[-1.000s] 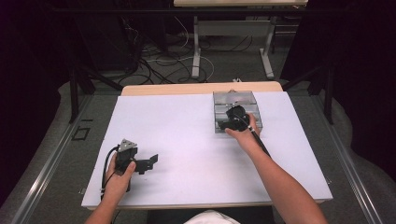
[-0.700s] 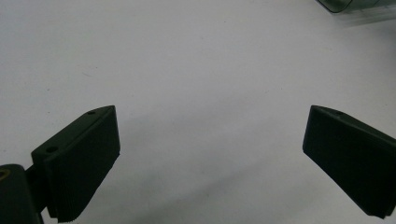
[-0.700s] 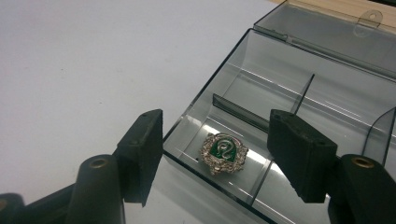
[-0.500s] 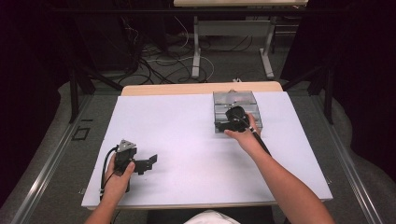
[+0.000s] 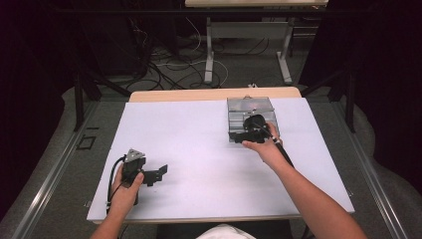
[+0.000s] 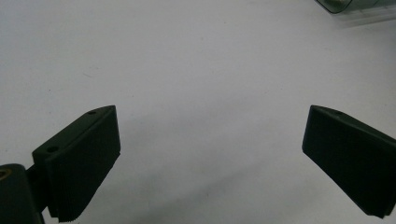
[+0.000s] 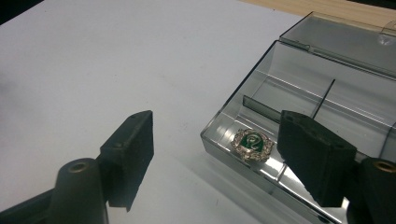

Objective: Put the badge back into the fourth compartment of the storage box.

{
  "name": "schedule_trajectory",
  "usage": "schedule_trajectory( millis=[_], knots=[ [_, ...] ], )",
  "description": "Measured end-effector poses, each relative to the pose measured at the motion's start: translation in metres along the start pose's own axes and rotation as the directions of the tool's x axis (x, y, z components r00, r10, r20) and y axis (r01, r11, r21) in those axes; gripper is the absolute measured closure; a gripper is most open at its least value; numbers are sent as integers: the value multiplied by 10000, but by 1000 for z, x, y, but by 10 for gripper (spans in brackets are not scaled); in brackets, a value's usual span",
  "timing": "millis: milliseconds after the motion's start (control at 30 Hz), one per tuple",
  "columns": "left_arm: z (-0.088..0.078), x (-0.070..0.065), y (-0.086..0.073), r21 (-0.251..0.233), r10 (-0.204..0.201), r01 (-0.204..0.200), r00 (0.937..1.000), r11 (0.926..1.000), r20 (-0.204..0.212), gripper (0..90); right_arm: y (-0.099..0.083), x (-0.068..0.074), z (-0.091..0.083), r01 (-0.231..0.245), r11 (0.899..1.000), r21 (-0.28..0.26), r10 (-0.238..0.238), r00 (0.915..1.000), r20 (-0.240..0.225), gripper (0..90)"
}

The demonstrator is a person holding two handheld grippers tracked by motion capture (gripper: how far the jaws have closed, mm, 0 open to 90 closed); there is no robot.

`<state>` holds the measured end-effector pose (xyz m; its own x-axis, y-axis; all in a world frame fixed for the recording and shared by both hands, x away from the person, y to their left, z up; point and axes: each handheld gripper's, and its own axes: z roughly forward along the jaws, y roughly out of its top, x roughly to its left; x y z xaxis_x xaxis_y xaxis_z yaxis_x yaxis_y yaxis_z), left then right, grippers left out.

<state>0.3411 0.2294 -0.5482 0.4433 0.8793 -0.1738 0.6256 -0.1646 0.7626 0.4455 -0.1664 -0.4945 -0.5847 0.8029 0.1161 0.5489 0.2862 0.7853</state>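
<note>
From above, a white sheet (image 5: 209, 149) covers the table, and a clear plastic box (image 5: 249, 112) with its lid folded back lies on the far right part of that sheet. The right gripper (image 5: 247, 135) sits at the near edge of the box, held by the right hand (image 5: 268, 148), whose forearm runs in from the bottom right. The left gripper (image 5: 158, 174) rests low over the sheet at the near left, well apart from the box, held by the left hand (image 5: 127, 191), with its black cable looping beside the wrist. Along the left gripper (image 6: 210, 154), its two black jaws stand wide apart with bare white sheet (image 6: 187, 70) between them, and a corner of the box (image 6: 336, 4) peeks in at the top right. Along the right gripper (image 7: 215, 154), the jaws have just been opening and now stand about halfway apart, gripping nothing; one jaw hangs over the sheet (image 7: 116, 56) outside the box (image 7: 327, 79) and the other over its inside. A small badge (image 7: 252, 144), green in the middle with a silvery rim, lies flat in the near corner compartment of the box, just behind the front wall and close beside the jaw inside the box, though contact cannot be judged.
</note>
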Motion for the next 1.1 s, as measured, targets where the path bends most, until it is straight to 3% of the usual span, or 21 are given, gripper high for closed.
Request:
schedule_trajectory(
  millis=[400, 500, 1100],
  knots=[
    [1, -1, 0, -75, -4, 4, 10000, 10000, -85, 43, -14, -4, -25, -245, 9996, -155, 244, 9997, -74, 164],
    [1, -2, 0, -144, -153, 152, 9999, 9998, -57, 43, -19, -4, -30, -311, 9992, -249, 311, 9995, 28, 160],
    [1, -2, 0, -159, -121, 120, 9999, 9998, -62, 43, -58, -6, -62, -126, 9987, -487, 141, 9994, 309, 148]
  ],
)
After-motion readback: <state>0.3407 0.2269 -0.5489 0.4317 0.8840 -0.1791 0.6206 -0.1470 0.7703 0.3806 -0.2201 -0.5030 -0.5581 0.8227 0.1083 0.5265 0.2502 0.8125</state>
